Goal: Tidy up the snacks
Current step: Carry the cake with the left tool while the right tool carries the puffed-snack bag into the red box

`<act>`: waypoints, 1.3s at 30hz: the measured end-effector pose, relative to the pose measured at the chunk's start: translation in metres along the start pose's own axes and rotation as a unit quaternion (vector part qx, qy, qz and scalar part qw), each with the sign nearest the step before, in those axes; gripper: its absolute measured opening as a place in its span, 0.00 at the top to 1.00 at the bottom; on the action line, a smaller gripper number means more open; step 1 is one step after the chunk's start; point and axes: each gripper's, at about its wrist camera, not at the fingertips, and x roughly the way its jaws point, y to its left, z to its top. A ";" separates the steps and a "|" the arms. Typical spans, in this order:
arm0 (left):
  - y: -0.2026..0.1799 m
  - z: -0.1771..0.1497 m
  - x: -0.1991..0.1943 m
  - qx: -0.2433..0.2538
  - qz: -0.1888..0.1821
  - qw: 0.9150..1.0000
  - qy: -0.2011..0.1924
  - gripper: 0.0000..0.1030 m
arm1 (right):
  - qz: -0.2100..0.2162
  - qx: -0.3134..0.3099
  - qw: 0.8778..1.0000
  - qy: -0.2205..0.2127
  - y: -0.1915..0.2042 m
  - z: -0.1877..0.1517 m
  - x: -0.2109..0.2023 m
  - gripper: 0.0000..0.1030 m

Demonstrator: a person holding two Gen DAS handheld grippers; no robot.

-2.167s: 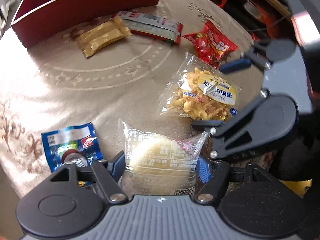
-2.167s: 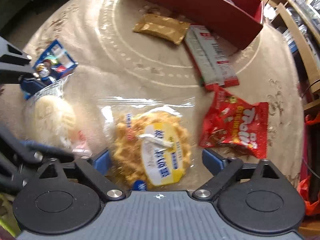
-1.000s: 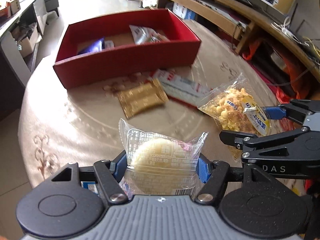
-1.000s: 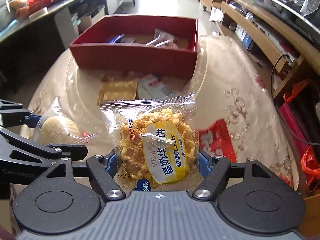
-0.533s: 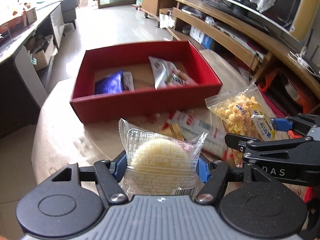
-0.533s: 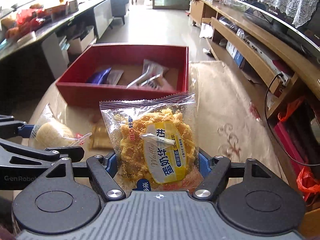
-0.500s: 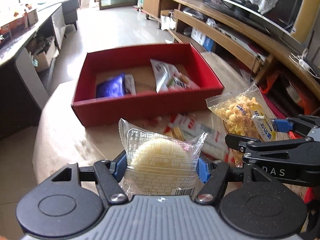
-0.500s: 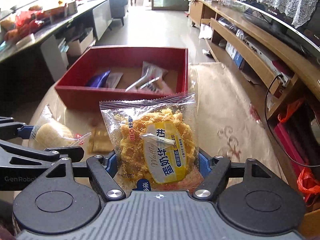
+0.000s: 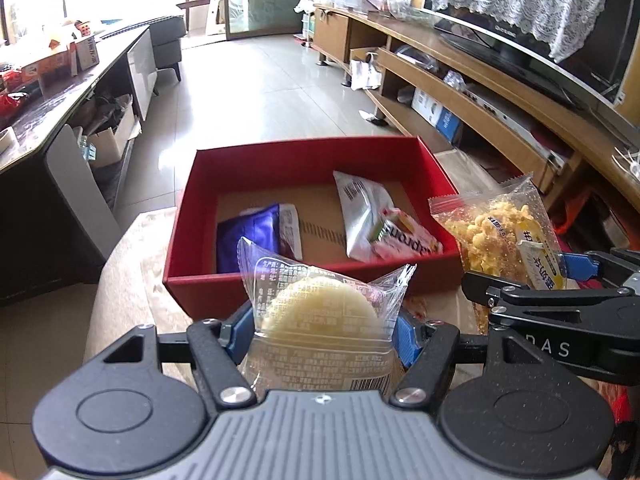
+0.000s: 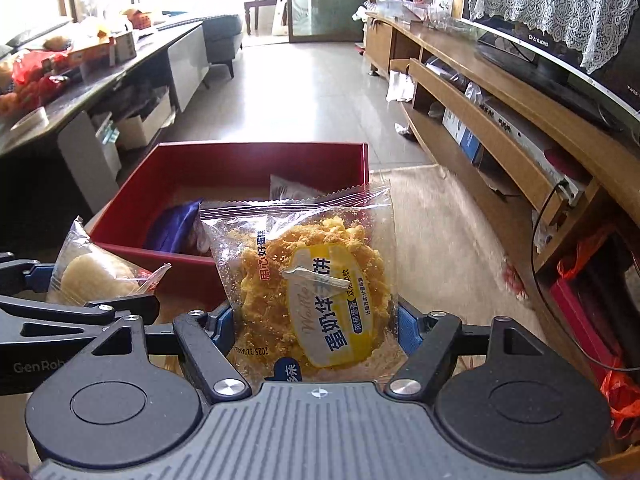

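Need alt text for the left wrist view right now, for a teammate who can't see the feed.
The left gripper grips a clear packet holding a pale round cake, raised in front of an open red box that already contains a purple packet and a white packet. At right, the right gripper holds a yellow waffle packet.

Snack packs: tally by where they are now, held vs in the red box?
Held in grippers: 2 (pale round cake pack, yellow waffle pack)
In red box: 2 (purple pack, white pack)
Total: 4
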 end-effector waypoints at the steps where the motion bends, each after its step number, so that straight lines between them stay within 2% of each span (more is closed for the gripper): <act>1: 0.001 0.003 0.002 -0.002 0.002 1.000 -0.002 0.39 | -0.001 0.001 1.000 -0.002 0.000 0.002 0.002 0.23; 16: 0.013 0.040 0.029 -0.025 0.030 0.999 -0.028 0.40 | -0.007 0.005 1.000 -0.028 0.004 0.037 0.031 0.23; 23: 0.020 0.055 0.051 -0.039 0.042 0.998 -0.031 0.40 | 0.004 0.018 0.999 -0.033 0.002 0.051 0.055 0.23; 30: 0.019 0.057 0.076 -0.039 0.053 0.998 -0.020 0.40 | 0.024 0.033 0.999 -0.024 -0.003 0.049 0.083 0.23; 39: 0.021 0.057 0.087 -0.048 0.058 0.997 -0.014 0.40 | 0.022 0.026 0.999 -0.030 -0.001 0.049 0.090 0.23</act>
